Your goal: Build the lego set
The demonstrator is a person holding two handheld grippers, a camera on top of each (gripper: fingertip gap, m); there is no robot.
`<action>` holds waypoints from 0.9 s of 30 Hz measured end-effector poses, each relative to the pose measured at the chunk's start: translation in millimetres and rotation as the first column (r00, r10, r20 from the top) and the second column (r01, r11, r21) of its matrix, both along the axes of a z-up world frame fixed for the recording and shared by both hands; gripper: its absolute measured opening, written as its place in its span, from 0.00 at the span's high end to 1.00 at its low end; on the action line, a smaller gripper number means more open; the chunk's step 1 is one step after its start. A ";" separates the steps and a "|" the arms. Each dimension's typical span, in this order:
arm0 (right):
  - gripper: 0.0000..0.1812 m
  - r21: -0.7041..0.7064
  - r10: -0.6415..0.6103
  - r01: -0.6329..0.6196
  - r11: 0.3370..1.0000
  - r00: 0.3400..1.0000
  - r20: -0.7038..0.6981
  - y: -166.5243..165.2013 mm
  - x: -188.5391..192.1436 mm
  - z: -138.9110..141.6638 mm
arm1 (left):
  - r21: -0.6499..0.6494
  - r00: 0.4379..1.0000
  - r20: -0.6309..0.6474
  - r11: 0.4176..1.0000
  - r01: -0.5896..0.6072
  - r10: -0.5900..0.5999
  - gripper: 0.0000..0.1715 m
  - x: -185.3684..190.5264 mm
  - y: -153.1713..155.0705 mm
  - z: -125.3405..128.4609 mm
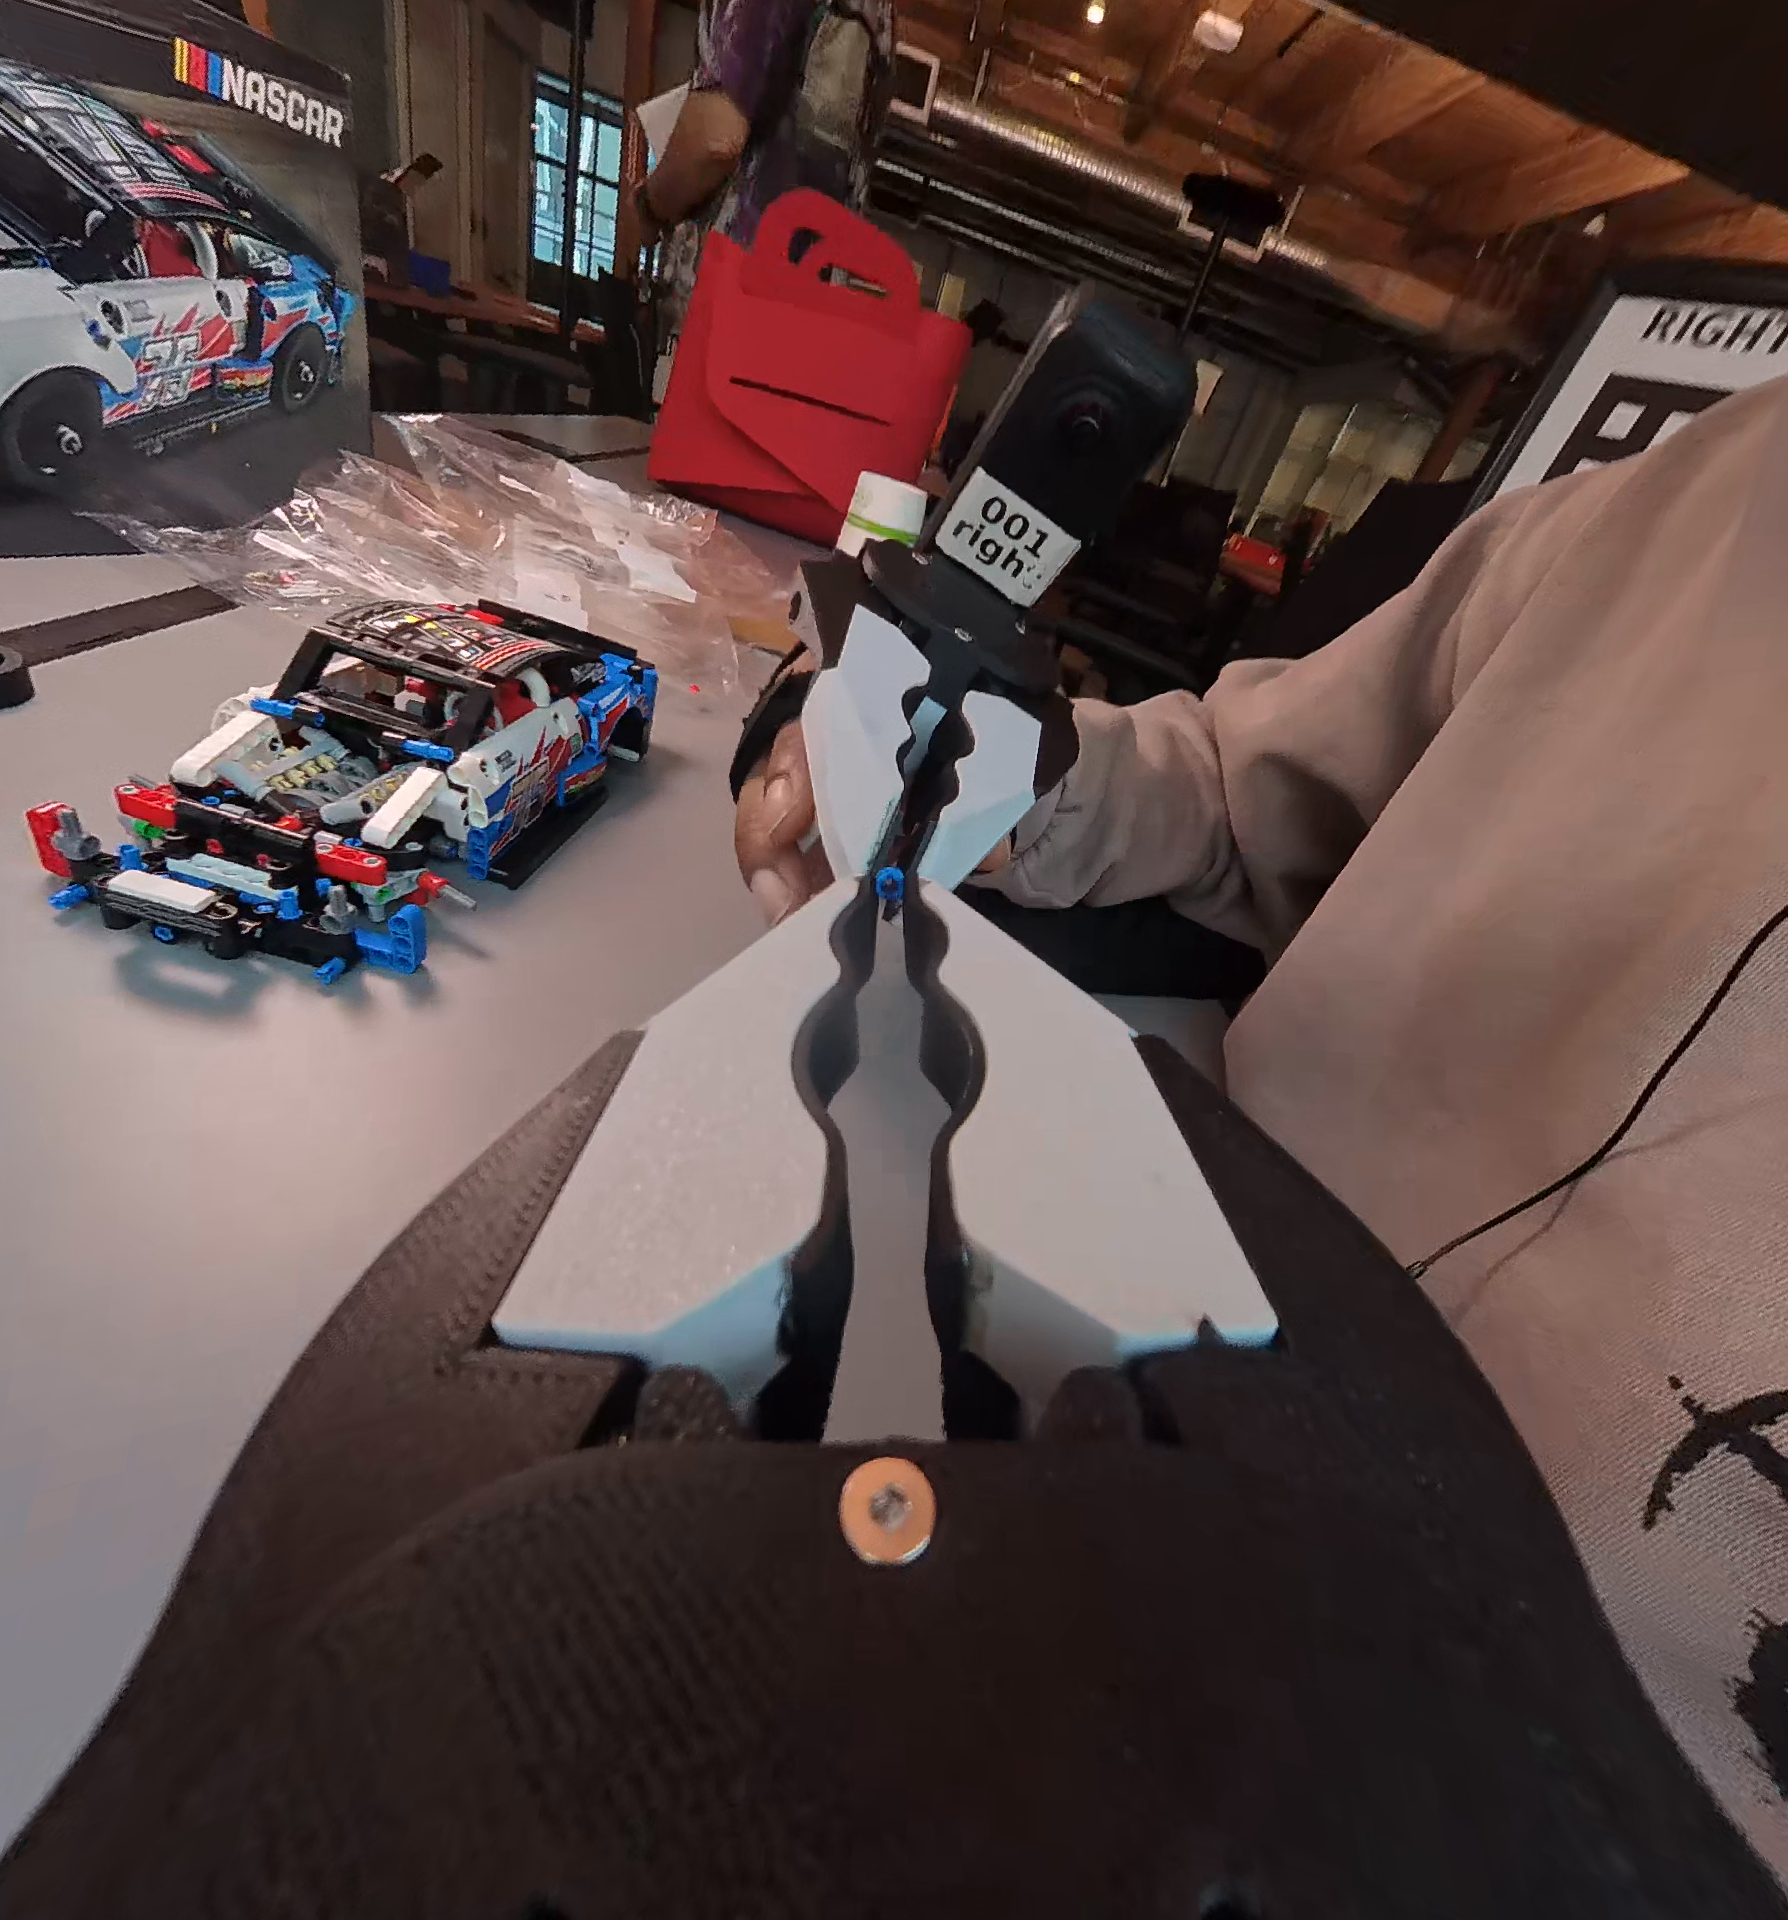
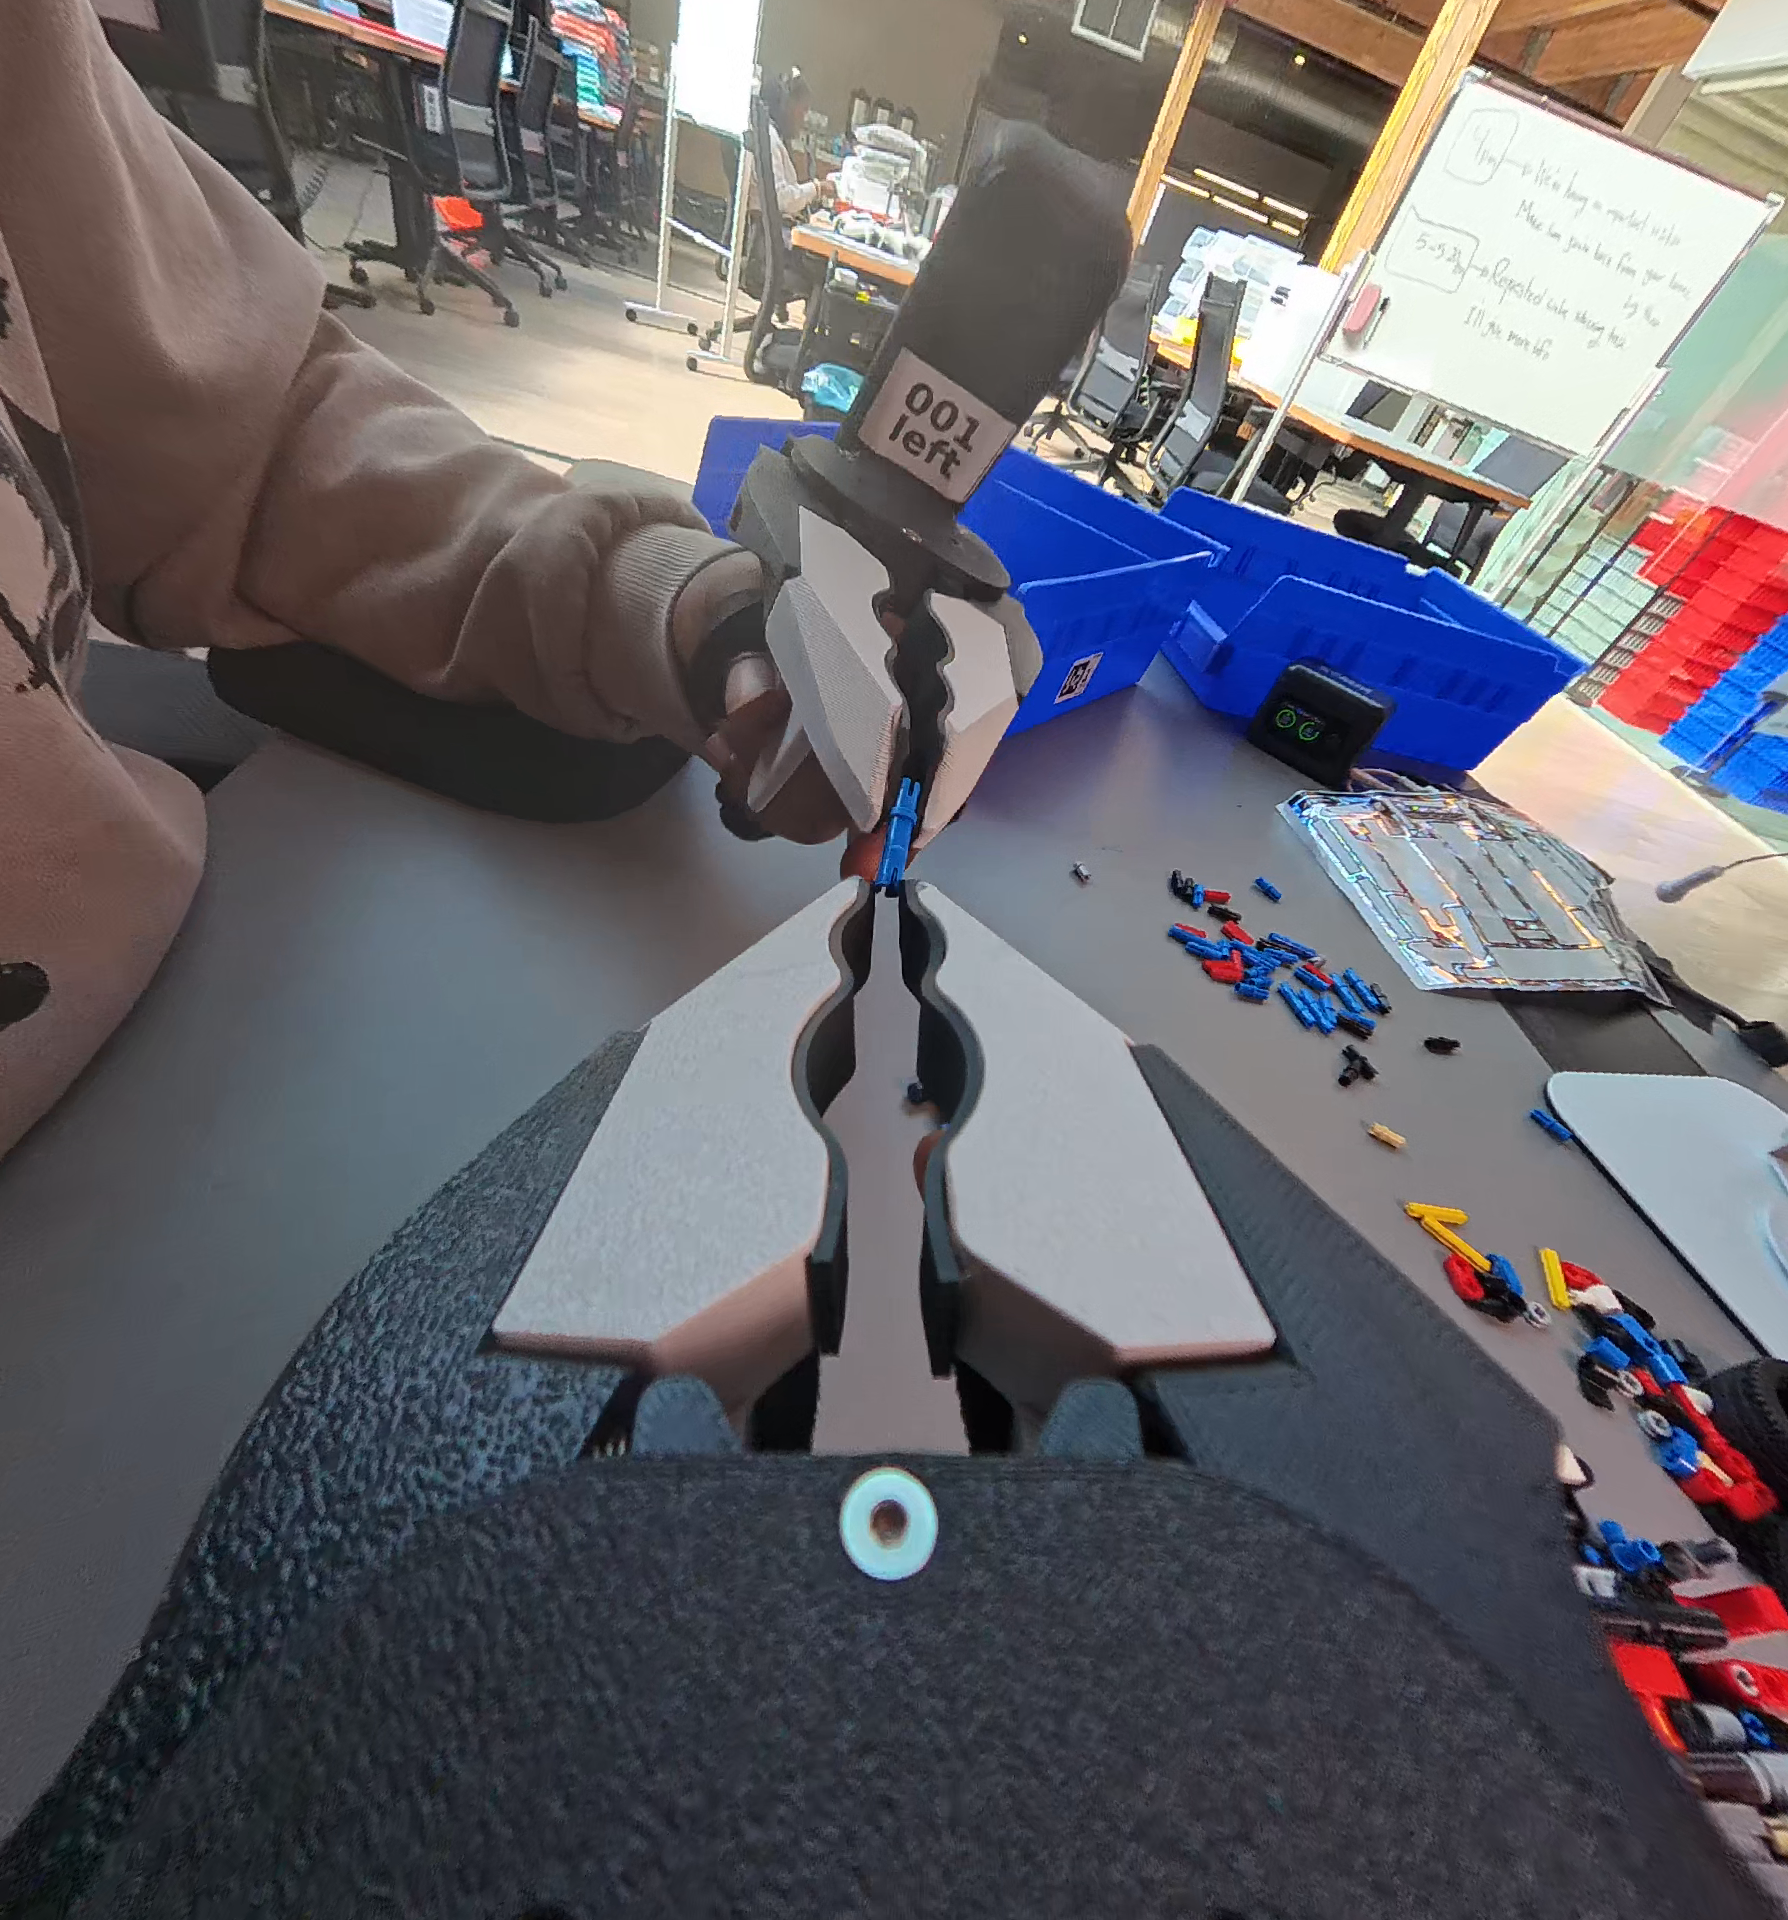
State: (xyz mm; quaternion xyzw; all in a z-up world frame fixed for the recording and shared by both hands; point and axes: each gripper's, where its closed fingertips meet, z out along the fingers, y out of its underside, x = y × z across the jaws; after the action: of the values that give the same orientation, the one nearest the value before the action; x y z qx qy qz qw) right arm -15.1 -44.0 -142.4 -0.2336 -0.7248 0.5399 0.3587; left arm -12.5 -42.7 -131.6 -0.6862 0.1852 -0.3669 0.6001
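A small blue Lego pin hangs above the grey table between the two grippers, which meet tip to tip. My right gripper is shut on its near end. My left gripper comes from the far side, shut on the other end. In the left wrist view the pin sits at my left gripper's tips, with the right gripper pointing down onto it. The partly built race car stands on the table to the left, front frame exposed, without wheels.
The set's box, clear plastic bags and a red bag stand behind the car. Loose blue, red and black pins, a sticker sheet, more parts, tyres and blue bins lie right. The tips of both grippers are at nearly the same place. The partly built race car is about equally far from each gripper, around 25 cm.
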 end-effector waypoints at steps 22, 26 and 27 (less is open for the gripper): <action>0.99 0.189 -0.110 0.150 0.970 0.972 -0.208 1.1 -3.9 17.9 | -0.155 0.902 0.425 0.976 0.154 -0.075 0.99 0.3 5.6 6.6; 0.99 0.116 -0.143 0.152 0.981 0.986 -0.082 12.6 -9.3 8.3 | -0.152 0.979 0.200 0.988 0.003 0.027 0.94 -14.5 11.2 -7.9; 0.99 0.107 -0.167 0.172 0.979 0.984 -0.057 19.3 -11.5 5.6 | -0.143 0.994 0.077 0.987 -0.070 0.082 0.92 -24.5 13.1 -16.3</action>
State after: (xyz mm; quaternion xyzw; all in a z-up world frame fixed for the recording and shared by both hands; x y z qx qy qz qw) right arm -26.6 -24.7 -136.8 -0.2613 -0.7225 0.4714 0.4330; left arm -37.0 -29.6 -147.9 -0.7176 0.1077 -0.3838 0.5711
